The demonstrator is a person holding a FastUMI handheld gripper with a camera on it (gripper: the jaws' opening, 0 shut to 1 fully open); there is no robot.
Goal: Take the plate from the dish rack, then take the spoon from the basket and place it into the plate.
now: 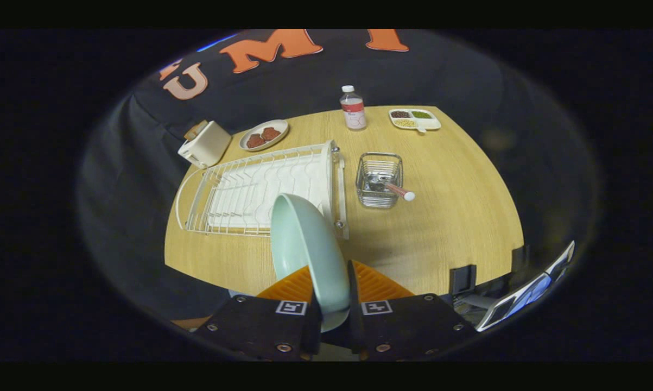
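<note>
My gripper (330,282) is shut on a pale green plate (304,244), which stands on edge between the orange fingers (378,283) and rises ahead of them, above the table. Beyond the plate lies the white wire dish rack (250,190), with no dishes in it. Right of the rack stands a small metal wire basket (379,179). A spoon (399,190) with a reddish handle and white tip leans out of the basket toward the right.
On the round wooden table (456,206), at the far side, stand a white toaster (205,144), a plate of brown food (264,134), a clear bottle (353,108) and a divided snack tray (414,119). Bare wood lies right of the basket.
</note>
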